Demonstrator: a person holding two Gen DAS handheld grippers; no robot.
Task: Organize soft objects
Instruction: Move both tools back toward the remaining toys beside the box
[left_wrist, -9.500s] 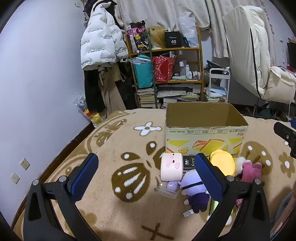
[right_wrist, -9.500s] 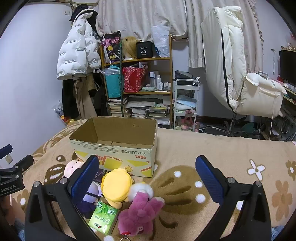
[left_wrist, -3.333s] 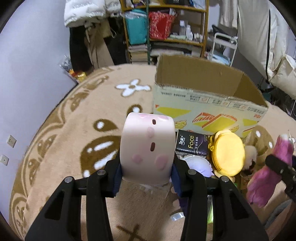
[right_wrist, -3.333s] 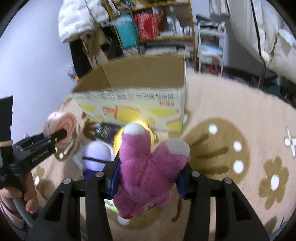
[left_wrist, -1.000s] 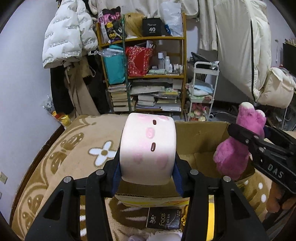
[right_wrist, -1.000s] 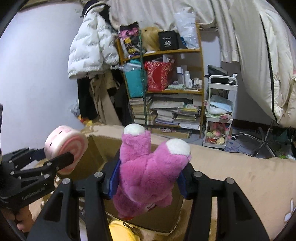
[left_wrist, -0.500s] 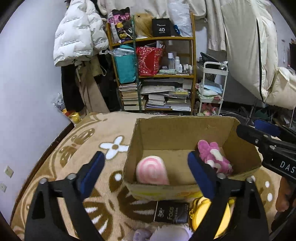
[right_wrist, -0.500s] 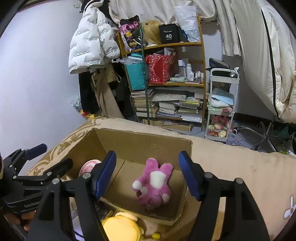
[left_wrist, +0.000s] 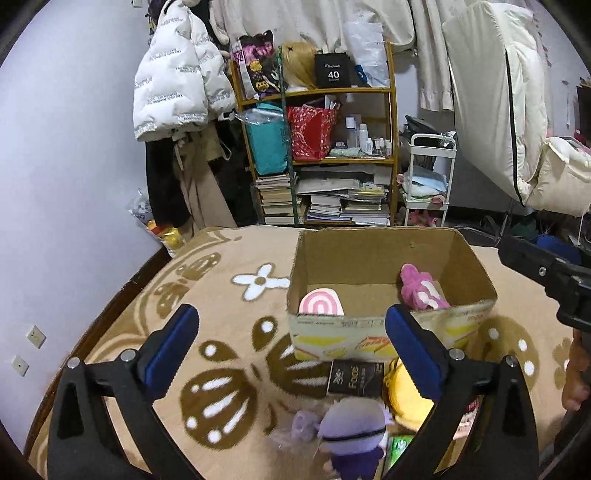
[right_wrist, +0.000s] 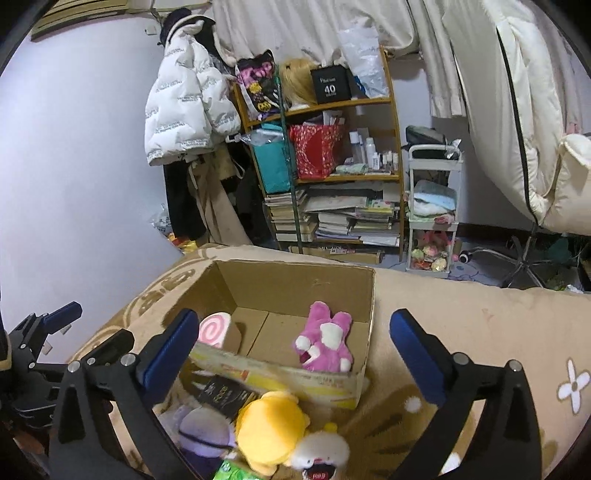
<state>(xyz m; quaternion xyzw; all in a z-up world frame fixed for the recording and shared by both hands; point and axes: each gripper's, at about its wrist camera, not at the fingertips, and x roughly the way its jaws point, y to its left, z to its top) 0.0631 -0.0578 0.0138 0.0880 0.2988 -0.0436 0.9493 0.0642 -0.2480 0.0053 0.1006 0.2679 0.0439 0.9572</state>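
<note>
1. Left gripper (left_wrist: 291, 345) jaws were opening, nothing between them; right gripper (right_wrist: 293, 345) likewise opening and empty.
2. Pink swirl roll plush (left_wrist: 320, 304) lay at the left inside the cardboard box (right_wrist: 364, 306), magenta plush (right_wrist: 325, 341) at the right, well apart; likely dropped there for sorting.
3. Purple plush (left_wrist: 351, 434), yellow plush (right_wrist: 271, 430) and a black packet (left_wrist: 354, 378) sat on the blanket (left_wrist: 221, 332) just in front of the box, not yet boxed.
4. Packet read "Face"; a black shelf box (left_wrist: 333, 72) read "40". Box print was unreadable.
</note>
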